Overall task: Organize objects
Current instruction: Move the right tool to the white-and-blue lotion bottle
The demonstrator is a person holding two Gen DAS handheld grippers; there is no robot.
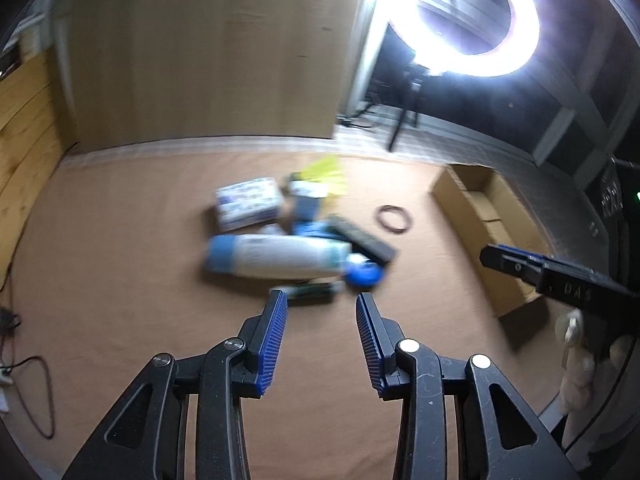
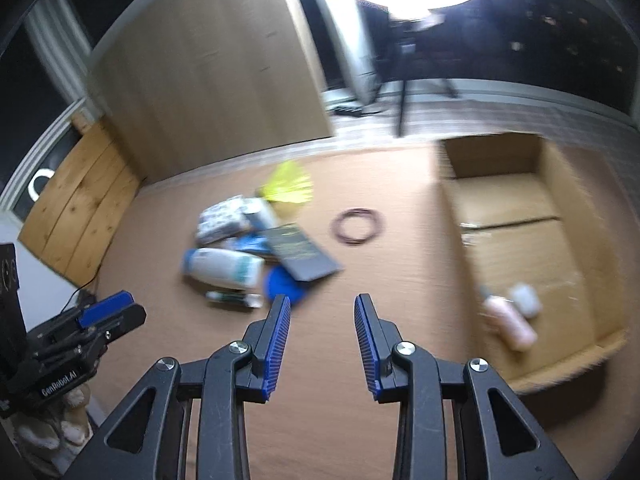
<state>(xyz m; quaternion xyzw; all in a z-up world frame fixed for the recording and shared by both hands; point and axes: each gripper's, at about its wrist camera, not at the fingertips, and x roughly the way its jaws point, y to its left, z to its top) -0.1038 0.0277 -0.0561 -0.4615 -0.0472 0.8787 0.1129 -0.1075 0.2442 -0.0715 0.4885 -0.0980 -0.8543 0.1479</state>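
Note:
A pile of objects lies on the brown table: a white bottle with a blue cap [image 1: 276, 256] [image 2: 222, 266], a blue disc [image 1: 362, 274] [image 2: 284, 284], a dark flat box [image 1: 364, 238] [image 2: 302, 252], a small tube [image 1: 310, 292] [image 2: 234, 298], a white printed packet [image 1: 248, 202] [image 2: 222, 218] and a yellow item [image 1: 326, 174] [image 2: 288, 184]. A dark ring [image 1: 394, 220] [image 2: 356, 226] lies apart. An open cardboard box [image 1: 484, 216] [image 2: 560, 248] holds a pink bottle [image 2: 510, 318] and a white item [image 2: 526, 298]. My left gripper [image 1: 322, 304] is open and empty, just short of the tube. My right gripper [image 2: 322, 306] is open and empty, between pile and box.
A wooden panel [image 1: 200, 48] stands behind the table. A ring light [image 1: 476, 20] on a tripod glares at the back right. Cables [image 1: 36, 392] hang at the left edge. Wooden boards [image 2: 80, 216] stand at the left.

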